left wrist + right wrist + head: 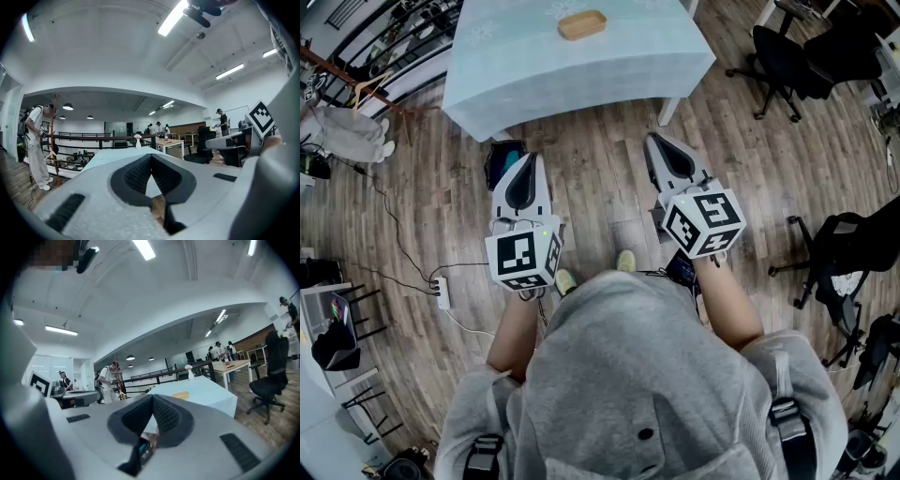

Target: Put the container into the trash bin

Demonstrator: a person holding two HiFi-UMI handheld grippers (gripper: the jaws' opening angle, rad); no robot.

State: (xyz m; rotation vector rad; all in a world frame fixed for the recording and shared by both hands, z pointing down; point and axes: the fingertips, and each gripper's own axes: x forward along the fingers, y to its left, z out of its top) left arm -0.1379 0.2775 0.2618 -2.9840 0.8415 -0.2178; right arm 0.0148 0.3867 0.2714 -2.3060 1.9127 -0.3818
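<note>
A tan shallow container [582, 24] lies on the table [525, 84] with the pale blue cloth, far ahead of both grippers; the right gripper view shows the container [181, 395] just past the jaws. A dark bin-like box with a blue inside [504, 159] stands on the floor at the table's near left corner, partly hidden by my left gripper [523, 159]. That gripper is shut and holds nothing, its tips [151, 157] meeting. My right gripper [659, 141] is level beside it, also shut and holding nothing [152, 397].
Wooden floor lies between me and the table. Office chairs [783, 56] [844, 253] stand at the right. A power strip [442, 292] with cables lies on the floor at the left. A small white vase [190, 372] is on the table. A person [35, 140] stands by a railing.
</note>
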